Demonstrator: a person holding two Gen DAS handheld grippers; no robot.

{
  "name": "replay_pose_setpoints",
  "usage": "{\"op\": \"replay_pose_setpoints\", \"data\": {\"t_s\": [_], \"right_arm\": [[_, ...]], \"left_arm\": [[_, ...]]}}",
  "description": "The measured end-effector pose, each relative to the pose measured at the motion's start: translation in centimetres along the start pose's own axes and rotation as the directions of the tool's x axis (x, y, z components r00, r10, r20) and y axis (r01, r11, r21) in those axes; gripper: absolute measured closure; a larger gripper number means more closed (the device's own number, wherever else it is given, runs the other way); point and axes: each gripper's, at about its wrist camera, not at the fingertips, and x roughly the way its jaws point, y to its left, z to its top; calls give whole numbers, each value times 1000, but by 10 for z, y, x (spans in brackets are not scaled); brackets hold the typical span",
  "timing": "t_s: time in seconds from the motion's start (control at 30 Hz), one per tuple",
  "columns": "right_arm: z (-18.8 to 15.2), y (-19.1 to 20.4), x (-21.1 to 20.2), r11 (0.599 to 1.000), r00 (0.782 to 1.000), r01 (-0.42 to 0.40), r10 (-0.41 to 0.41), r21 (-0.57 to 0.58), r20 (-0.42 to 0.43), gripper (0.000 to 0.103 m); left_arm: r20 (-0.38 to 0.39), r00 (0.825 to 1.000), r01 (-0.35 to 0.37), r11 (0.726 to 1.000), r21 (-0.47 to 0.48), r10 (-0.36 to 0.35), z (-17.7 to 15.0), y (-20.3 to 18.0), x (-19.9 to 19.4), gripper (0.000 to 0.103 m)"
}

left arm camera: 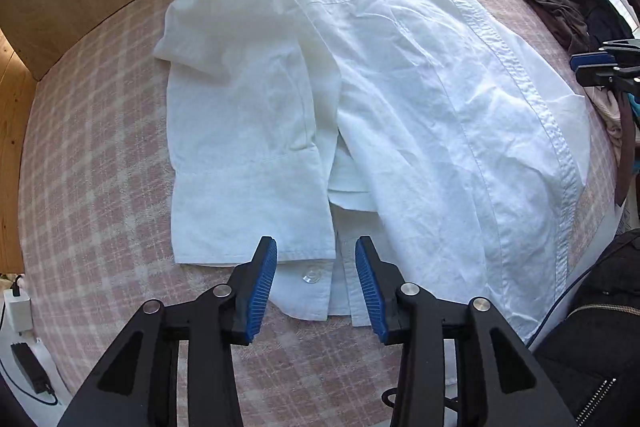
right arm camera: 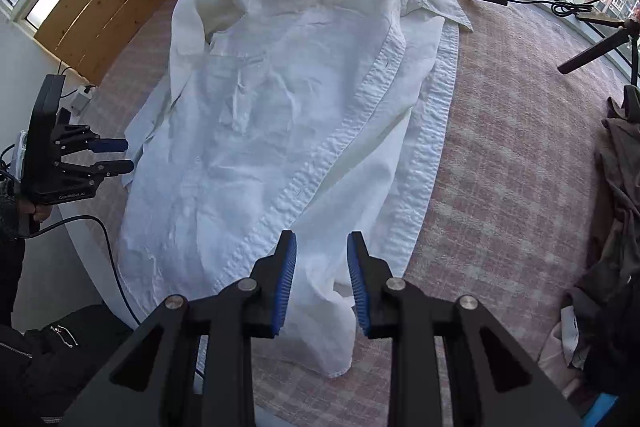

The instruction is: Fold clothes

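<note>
Both tongs [left arm camera: 316, 281] [right arm camera: 322, 277] parted, empty, above white shirt [left arm camera: 400, 99] on pink checked bedcover [left arm camera: 100, 187]; windows behind.

clothes pile [right arm camera: 616, 211] crowding bedspread [right arm camera: 512, 155] edge

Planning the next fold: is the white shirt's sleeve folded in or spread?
Folded in: the sleeve lies across the white shirt body.

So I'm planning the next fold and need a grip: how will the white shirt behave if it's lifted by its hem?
The white shirt is probably floppy: it lies creased and rumpled on the checked cover, so it should drape and sag. It looks thin, likely light. The folded-in sleeve may fall open when raised.
</note>
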Motion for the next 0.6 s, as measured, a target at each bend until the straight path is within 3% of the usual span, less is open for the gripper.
{"op": "replay_pose_setpoints", "data": {"t_s": [0.03,0.07,0.2,0.33,0.37,0.4,0.43,0.47,0.6], "right_arm": [[-1,5,3,990,998,-44,38,-131,-54,77],[-2,8,6,980,996,-60,45,-191,-80,77],[-4,13,4,979,996,-54,39,-196,-78,77],[-6,7,-3,983,997,-51,40,-178,-63,77],[-6,5,-2,984,997,-52,41,-172,-65,77],[-7,3,-2,985,997,-53,42,-167,-67,77],[-9,1,1,986,997,-53,43,-161,-64,77],[-10,-1,4,986,997,-53,45,-155,-59,77],[-15,-15,23,994,997,-43,36,-98,-74,77]], "left_arm": [[6,1000,5,1000,-4,-5,4,-2,0,62],[16,1000,-2,1000,-2,2,8,-4,-1,62],[35,995,-97,995,25,96,27,-11,5,62],[8,999,-53,999,5,53,38,-7,20,66],[4,999,-45,999,0,45,39,-5,21,71],[2,999,-39,999,-5,39,39,-3,22,87],[-1,999,-33,999,-10,33,39,-1,22,96],[-3,1000,-27,1000,-15,27,40,1,22,100],[32,999,-22,998,-64,25,44,16,4,101]]}}
